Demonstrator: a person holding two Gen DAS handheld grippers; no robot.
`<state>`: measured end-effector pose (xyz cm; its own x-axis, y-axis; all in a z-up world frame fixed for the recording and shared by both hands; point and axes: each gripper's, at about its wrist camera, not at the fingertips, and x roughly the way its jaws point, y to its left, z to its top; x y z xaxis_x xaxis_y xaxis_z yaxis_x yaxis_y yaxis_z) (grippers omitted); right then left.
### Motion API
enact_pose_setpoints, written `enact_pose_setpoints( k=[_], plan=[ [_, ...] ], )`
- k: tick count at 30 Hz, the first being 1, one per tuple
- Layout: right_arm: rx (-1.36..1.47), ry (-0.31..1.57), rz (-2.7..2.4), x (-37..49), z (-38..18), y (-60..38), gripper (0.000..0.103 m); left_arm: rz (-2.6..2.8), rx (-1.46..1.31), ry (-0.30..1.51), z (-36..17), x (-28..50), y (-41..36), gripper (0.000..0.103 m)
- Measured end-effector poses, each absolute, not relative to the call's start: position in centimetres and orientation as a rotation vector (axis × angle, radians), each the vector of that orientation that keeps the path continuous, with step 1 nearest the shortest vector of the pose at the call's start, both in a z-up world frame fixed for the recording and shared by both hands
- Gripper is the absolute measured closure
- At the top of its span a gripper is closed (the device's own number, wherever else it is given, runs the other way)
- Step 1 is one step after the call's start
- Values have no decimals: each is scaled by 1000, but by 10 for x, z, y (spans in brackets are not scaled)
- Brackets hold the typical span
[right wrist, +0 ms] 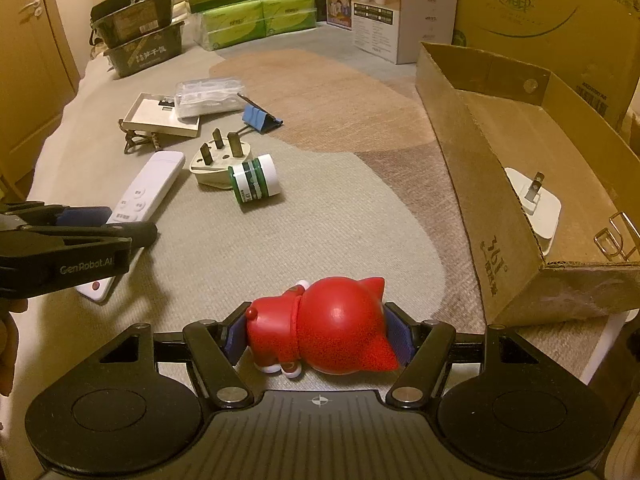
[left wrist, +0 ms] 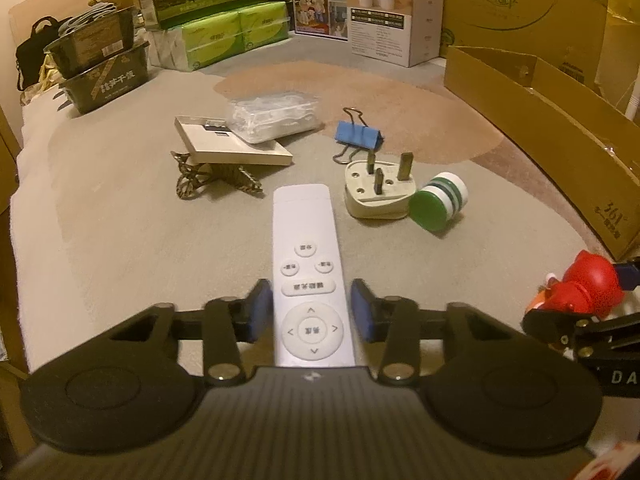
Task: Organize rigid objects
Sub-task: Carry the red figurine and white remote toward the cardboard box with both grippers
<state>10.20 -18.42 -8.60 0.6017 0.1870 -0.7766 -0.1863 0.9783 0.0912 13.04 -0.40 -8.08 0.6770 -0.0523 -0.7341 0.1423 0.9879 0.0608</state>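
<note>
1. Nearest, in the left wrist view: left gripper (left wrist: 312,312) clenched on the white remote (left wrist: 306,232), blue pads against its two long sides, near the round arrow pad. Chinese writing on the buttons, too small to read. Remote lying flat on the grey carpet (left wrist: 120,220), pointing away.
2. In the right wrist view: right gripper (right wrist: 320,332) grasping the red cat figurine (right wrist: 336,324), on its side between the pads, ears to the right. "GenRobot.AI" readable on the side of the left gripper, at the left edge.
3. Just right of the right gripper: open cardboard box (right wrist: 500,184), marked "361°" on its near wall. Inside, a white charger (right wrist: 536,208) with two prongs up and some wire clip handles (right wrist: 616,236).
4. Beyond the remote's far end: white three-pin plug (left wrist: 376,192), pins up, touching a green-and-white bottle (left wrist: 438,200) lying on its side.
5. Farther: blue binder clip (left wrist: 358,134); to its left a clear plastic case (left wrist: 276,116) leaning on a flat white box (left wrist: 232,144), with a striped thing (left wrist: 216,180) under it.
6. Farthest: green tissue packs (left wrist: 236,36), printed cartons, dark tubs (left wrist: 104,76) at left.
</note>
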Motion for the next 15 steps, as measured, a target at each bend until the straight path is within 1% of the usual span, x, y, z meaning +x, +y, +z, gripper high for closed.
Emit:
enact_pose_setpoints(
  k=[9, 15],
  plan=[
    [-6, 893, 219, 99, -86, -185, 33, -125, 115, 824, -79, 122, -1, 68],
    [-10, 887, 210, 96, -86, -184, 36, -130, 116, 828, -79, 113, -1, 68]
  ],
)
